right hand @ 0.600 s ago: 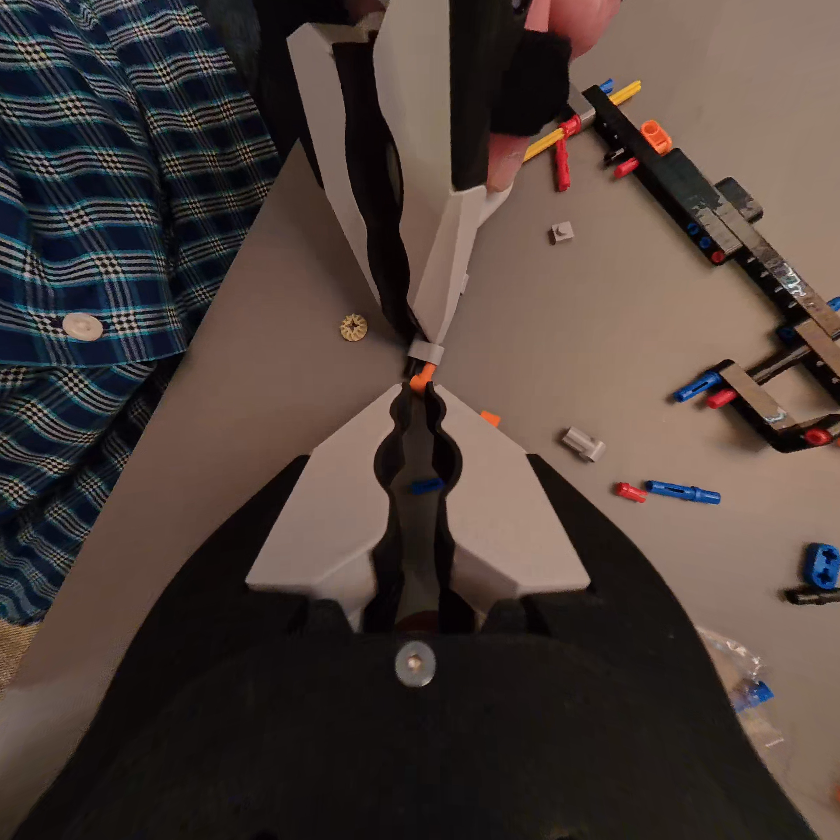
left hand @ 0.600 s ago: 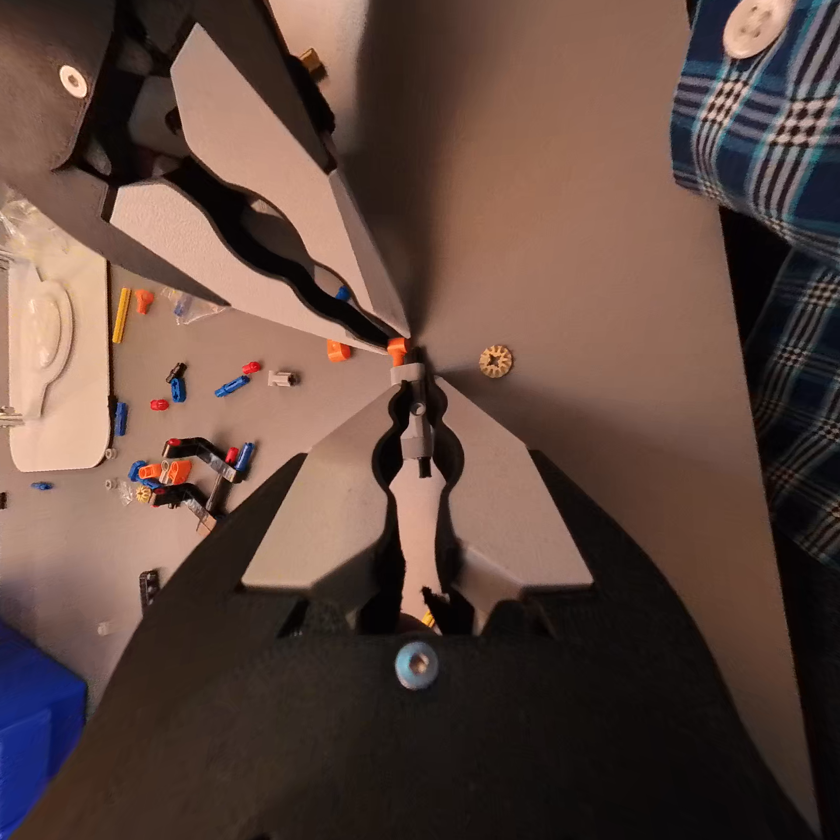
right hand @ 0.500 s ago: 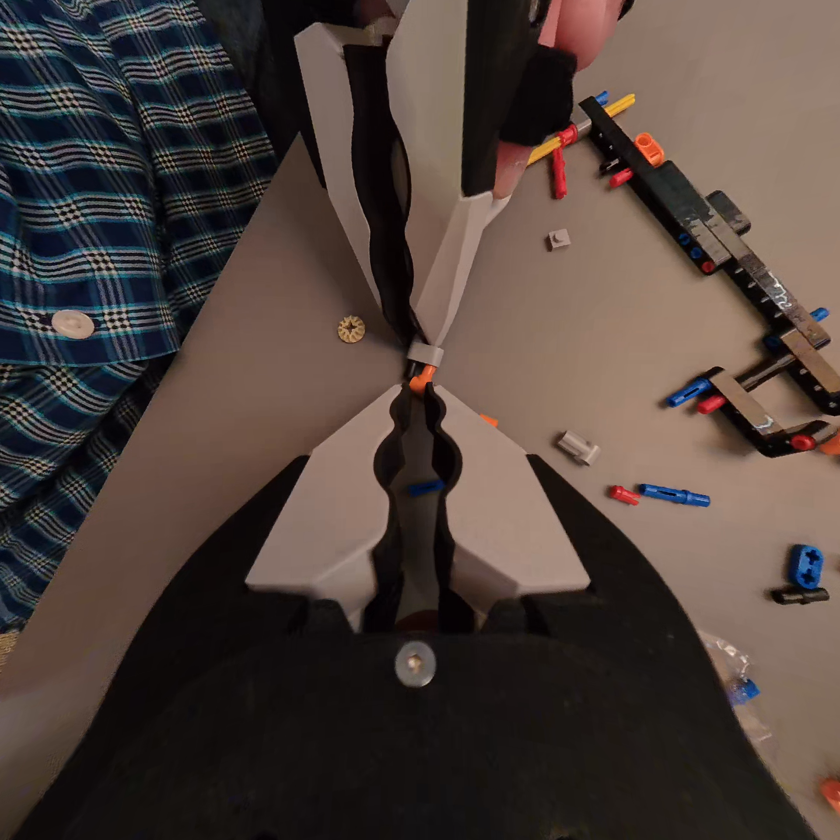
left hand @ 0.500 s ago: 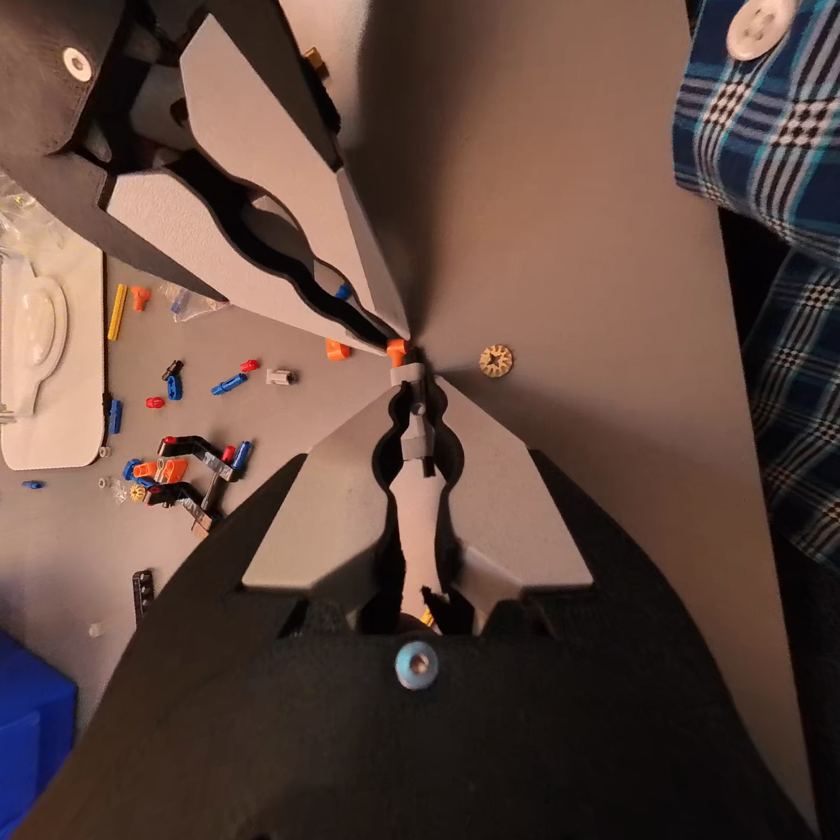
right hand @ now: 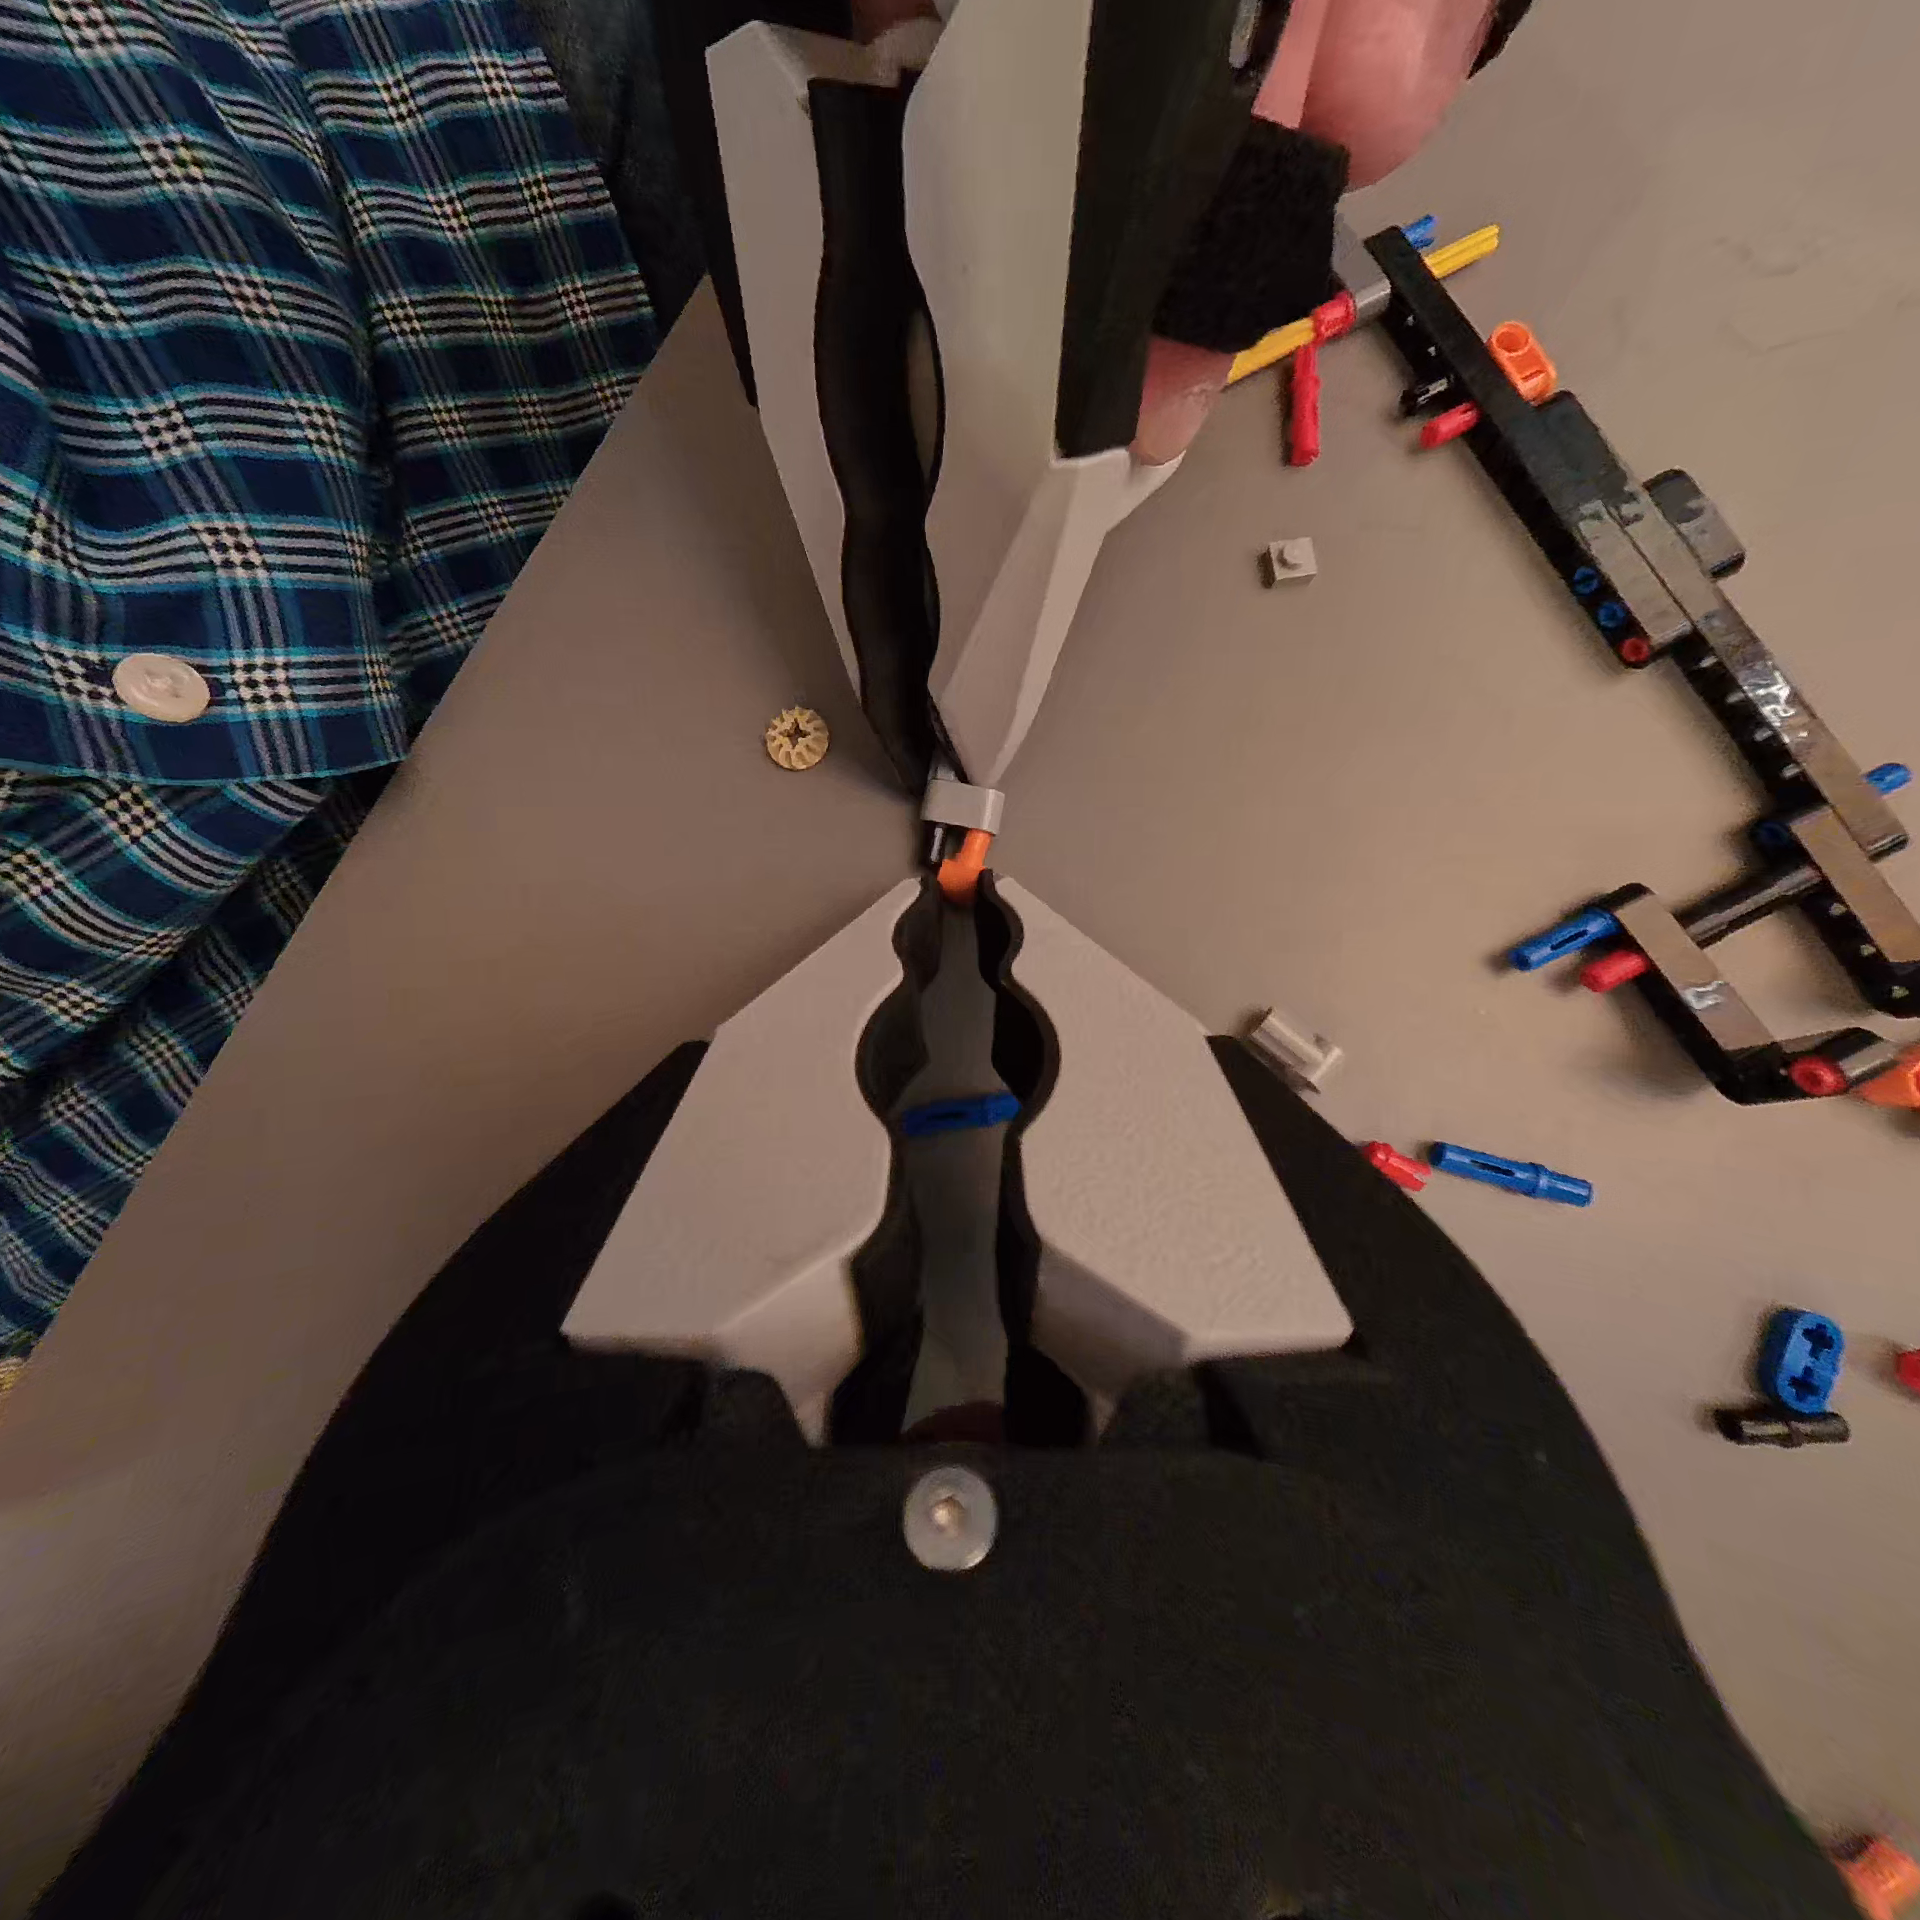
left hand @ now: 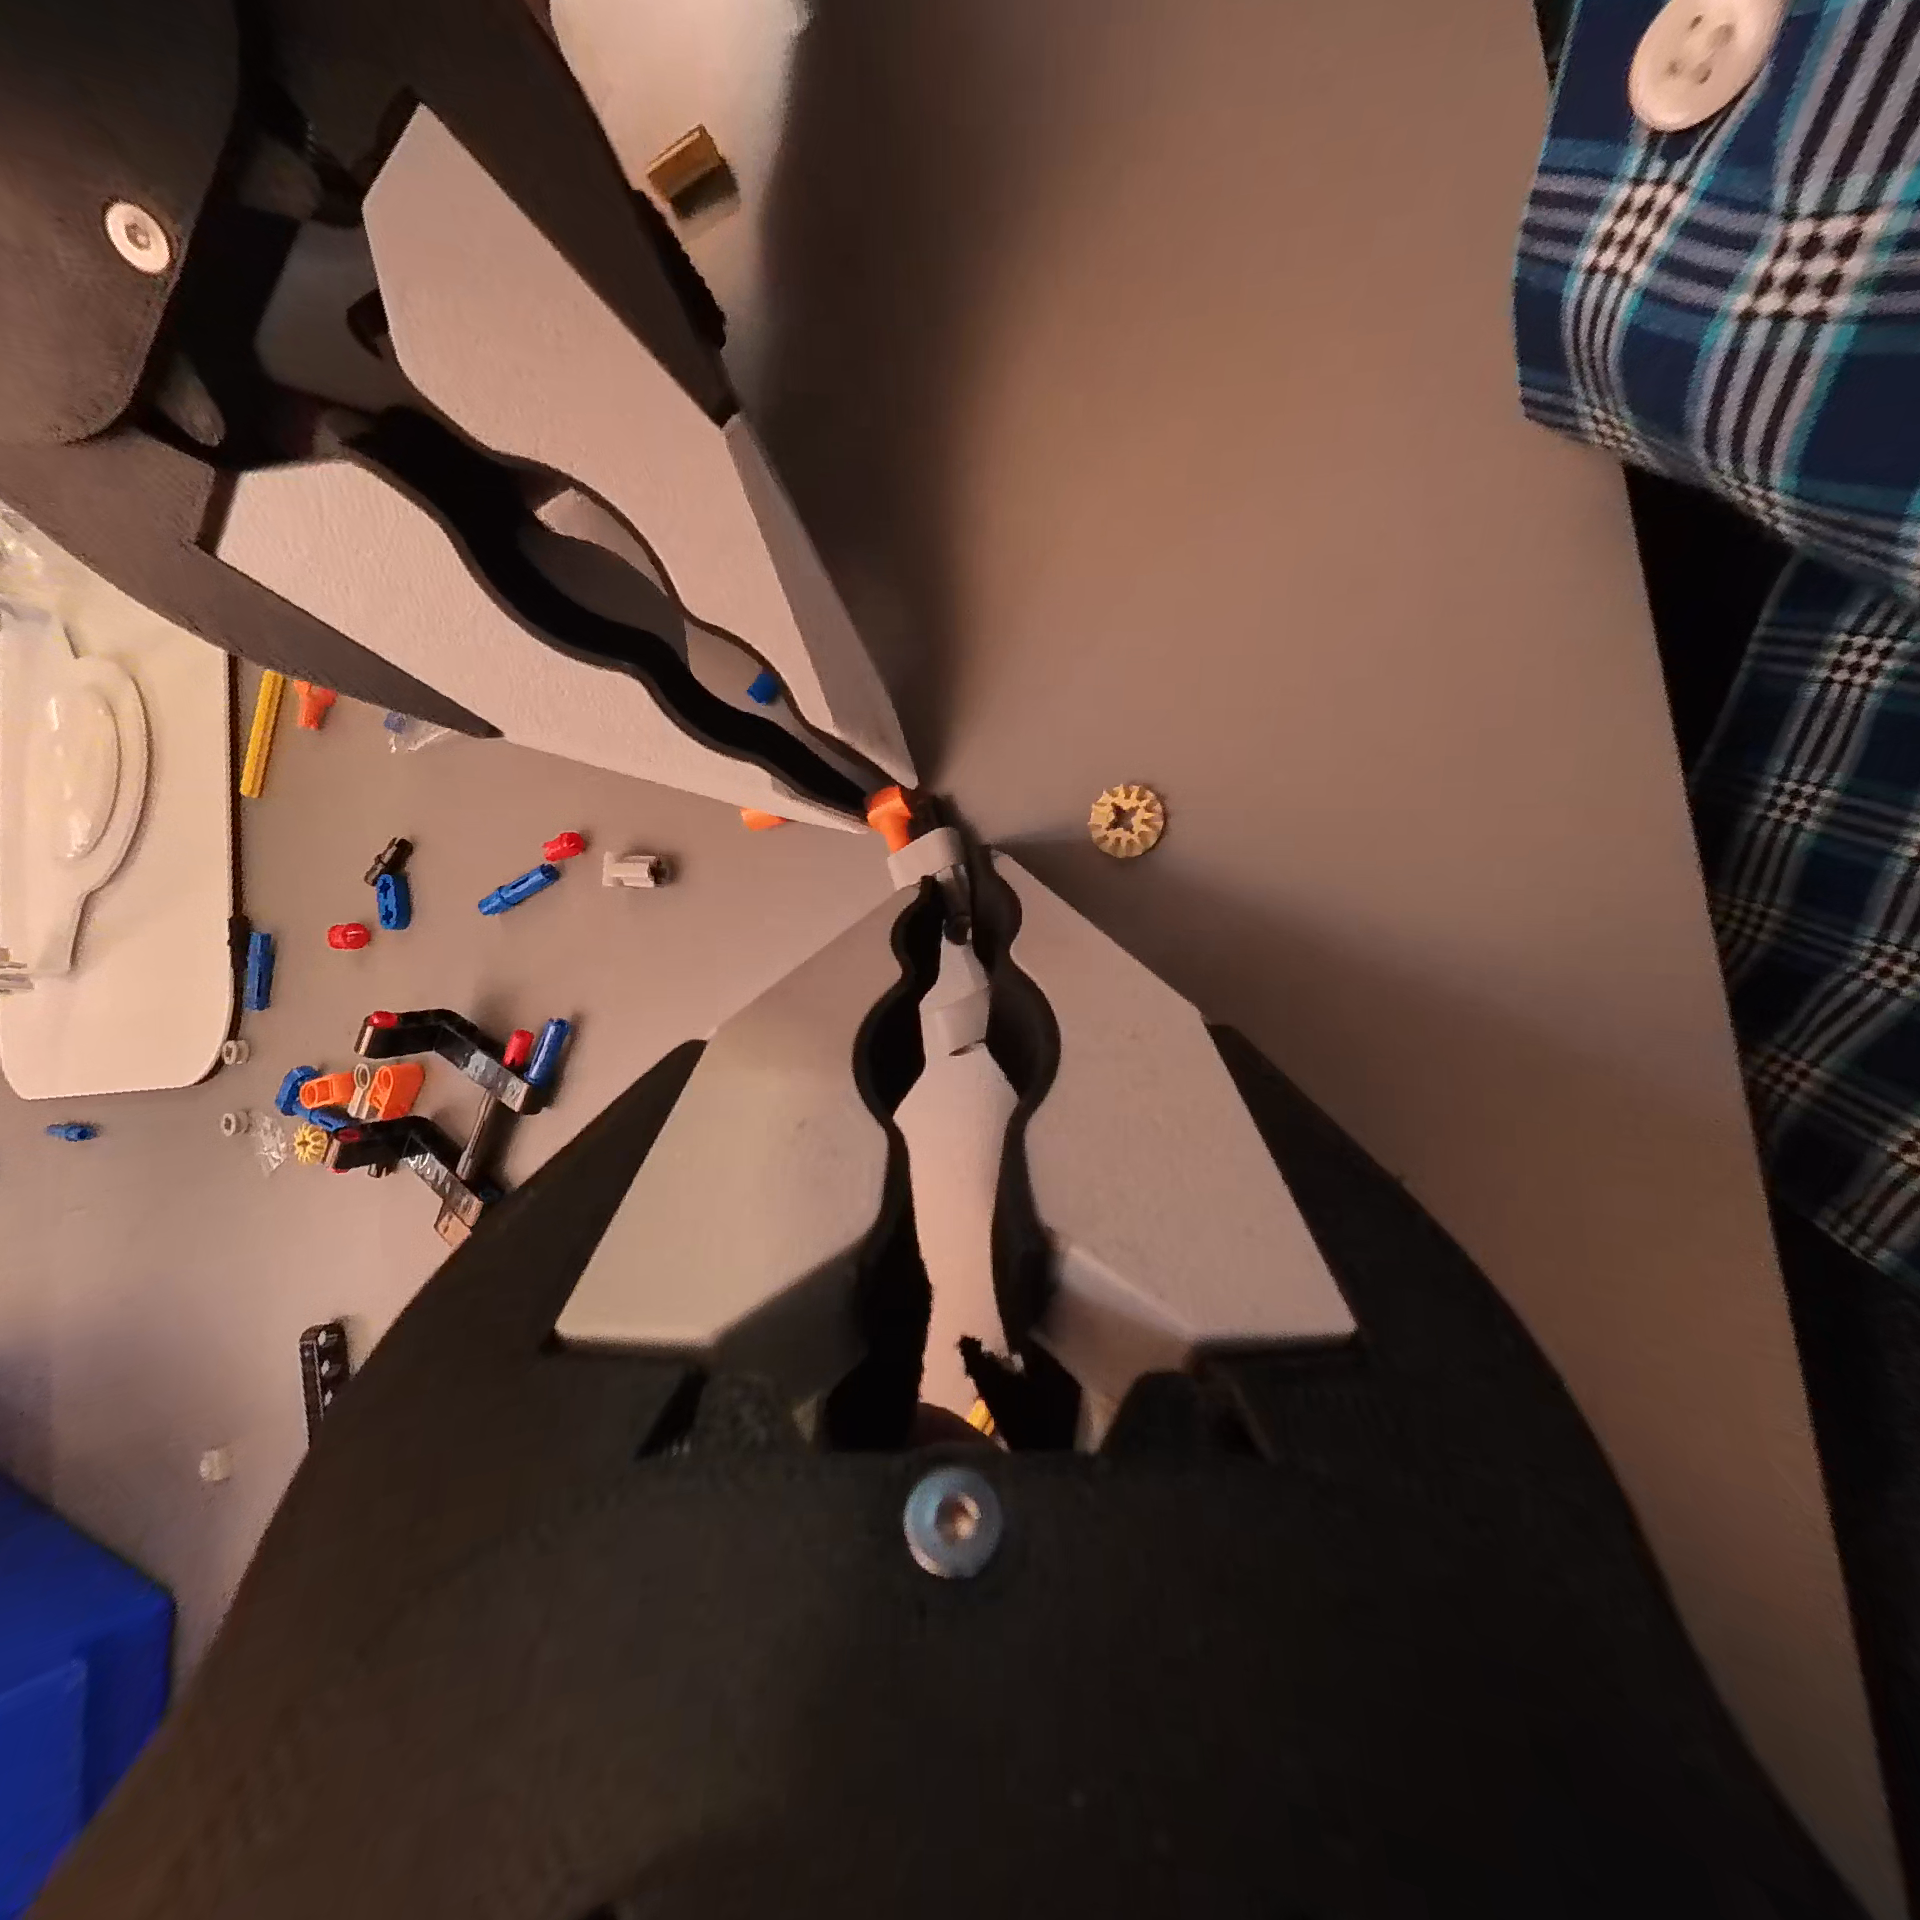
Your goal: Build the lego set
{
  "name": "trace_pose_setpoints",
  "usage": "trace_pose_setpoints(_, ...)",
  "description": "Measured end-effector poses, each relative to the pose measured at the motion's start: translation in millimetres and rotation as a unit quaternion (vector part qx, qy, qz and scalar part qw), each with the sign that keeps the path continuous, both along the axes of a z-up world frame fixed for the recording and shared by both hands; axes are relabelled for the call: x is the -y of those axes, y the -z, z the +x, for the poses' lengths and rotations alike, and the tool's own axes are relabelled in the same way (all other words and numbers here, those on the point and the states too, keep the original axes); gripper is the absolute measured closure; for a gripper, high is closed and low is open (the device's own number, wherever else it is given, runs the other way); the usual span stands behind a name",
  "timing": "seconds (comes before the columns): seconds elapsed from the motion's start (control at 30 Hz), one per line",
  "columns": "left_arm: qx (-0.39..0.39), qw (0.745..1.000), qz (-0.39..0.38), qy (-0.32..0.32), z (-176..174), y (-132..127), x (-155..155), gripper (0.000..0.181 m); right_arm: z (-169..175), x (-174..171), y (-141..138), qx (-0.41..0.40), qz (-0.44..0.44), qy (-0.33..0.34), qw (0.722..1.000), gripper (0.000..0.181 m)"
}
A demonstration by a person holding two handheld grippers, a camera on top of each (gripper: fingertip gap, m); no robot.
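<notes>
My left gripper (left hand: 951,883) is shut on a small grey connector (left hand: 925,857) with a black pin through it. My right gripper (right hand: 956,883) is shut on a small orange piece (right hand: 961,857). The two grippers meet tip to tip just above the grey table. The orange piece (left hand: 888,810) touches the grey connector (right hand: 963,802). In the left wrist view the right gripper (left hand: 883,795) comes in from the upper left. In the right wrist view the left gripper (right hand: 951,769) comes down from the top. A tan gear (left hand: 1127,821) lies on the table beside the tips and also shows in the right wrist view (right hand: 797,738).
A long black beam assembly (right hand: 1621,540) and loose blue, red and orange pins (right hand: 1507,1172) lie to the right. A white tray (left hand: 114,883) and a blue bin (left hand: 62,1662) are at the left. A person's plaid shirt (left hand: 1766,416) is beyond the table edge. Left and right tips are no more than a few centimetres apart.
Both grippers stay tip to tip with the same pieces. The right gripper has tilted slightly and the grey connector has turned a little in the left jaws.
</notes>
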State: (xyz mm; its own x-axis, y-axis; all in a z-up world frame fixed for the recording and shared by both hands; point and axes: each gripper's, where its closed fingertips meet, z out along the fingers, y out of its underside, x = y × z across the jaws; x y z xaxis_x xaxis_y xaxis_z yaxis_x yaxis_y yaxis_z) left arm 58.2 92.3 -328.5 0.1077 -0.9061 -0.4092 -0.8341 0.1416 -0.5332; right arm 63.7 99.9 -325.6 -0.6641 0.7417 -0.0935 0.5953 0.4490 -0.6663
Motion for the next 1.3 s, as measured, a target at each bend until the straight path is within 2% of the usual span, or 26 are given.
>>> trace_pose_setpoints(0.03,0.001,1.0,-0.001,-0.001,0,0,0,0.178,0,0,0,0.004,-0.003,0.002,1.0,0.177)
trace_pose_setpoints(0.37,-0.003,0.998,-0.031,-0.052,-5,-3,-6,0.172,-1,-2,0,0.019,-0.009,0.01,1.0,0.177)
trace_pose_setpoints(0.43,0.005,0.998,-0.016,-0.064,-6,-7,-14,0.15,-2,-1,0,0.018,-0.009,0.011,1.0,0.177)
trace_pose_setpoints(0.6,-0.012,0.997,-0.051,-0.054,-4,-5,-9,0.16,-5,0,0,0.018,-0.018,0.02,0.999,0.177)
trace_pose_setpoints(0.8,-0.022,0.992,-0.11,-0.065,-10,-4,-8,0.153,-6,0,0,0.024,-0.022,0.026,0.999,0.177)
trace_pose_setpoints(0.93,-0.024,0.986,-0.155,-0.049,-4,-1,-5,0.169,-6,0,0,0.029,-0.024,0.031,0.999,0.177)
trace_pose_setpoints(1.03,-0.008,0.984,-0.172,-0.048,-3,-1,-6,0.169,-5,0,-1,0.03,-0.027,0.04,0.998,0.177)
trace_pose_setpoints(1.3,-0.002,0.995,-0.083,-0.055,-4,-3,-11,0.169,-4,-2,-3,0.024,-0.046,0.054,0.997,0.177)
